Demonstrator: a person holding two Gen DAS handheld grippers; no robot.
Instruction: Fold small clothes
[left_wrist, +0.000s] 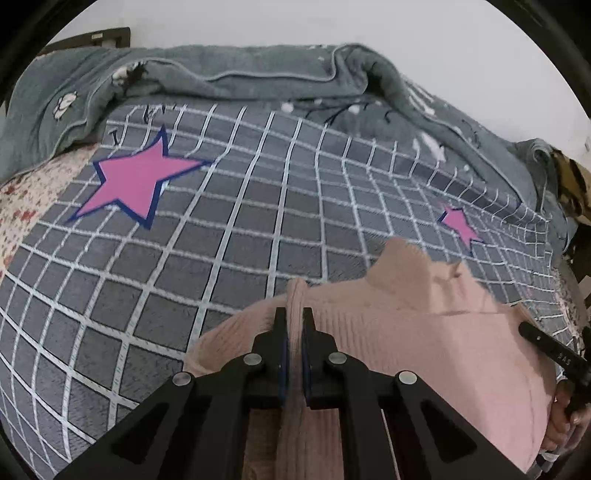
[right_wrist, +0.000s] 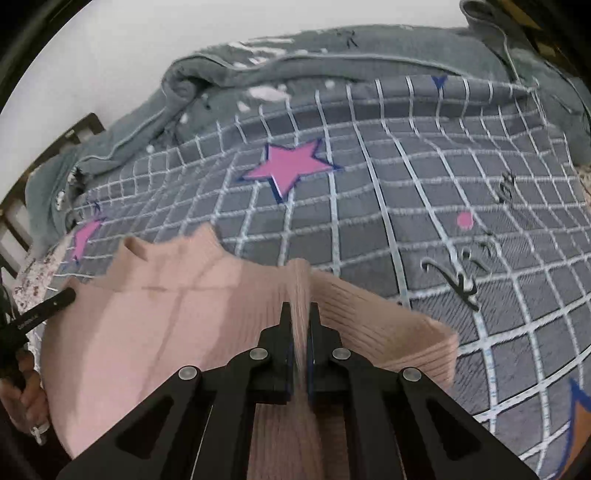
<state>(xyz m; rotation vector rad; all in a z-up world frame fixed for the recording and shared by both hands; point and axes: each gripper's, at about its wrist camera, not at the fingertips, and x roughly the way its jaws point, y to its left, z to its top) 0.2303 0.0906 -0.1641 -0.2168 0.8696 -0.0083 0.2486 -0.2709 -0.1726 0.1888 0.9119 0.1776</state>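
Pink ribbed knit sweater (left_wrist: 424, 332) lies on the bed, high neck (right_wrist: 170, 247) pointing toward the far bedding, body spread flat between both tools. Left gripper (left_wrist: 294, 314) pinches a raised ridge of the knit at the sweater's left shoulder area, jaws pressed together on the fold; ribs run lengthwise under it. Right gripper (right_wrist: 300, 308) pinches a similar ridge on the other side, beside the ribbed sleeve (right_wrist: 417, 343) that angles out over the blanket, cuff end squared off. Both tools matte black with round silver rivets, blue pads. In the left view the other tool's black finger (left_wrist: 550, 350) shows white lettering, too blurred to read; same in the right view, finger (right_wrist: 44, 310) with small unreadable print, a hand (right_wrist: 29, 398) gripping below. Blanket (left_wrist: 221, 240) under the sweater is grey fleece, white grid lines, pink stars (left_wrist: 136, 181) edged navy, black script lettering (right_wrist: 458, 280) not legible, a pink dot (right_wrist: 464, 220). Grey-green quilt (left_wrist: 258, 77) bunched along the far edge, white flower print. Floral sheet (left_wrist: 22, 206) at the side. Dark wood frame (right_wrist: 77, 129) against a white wall.
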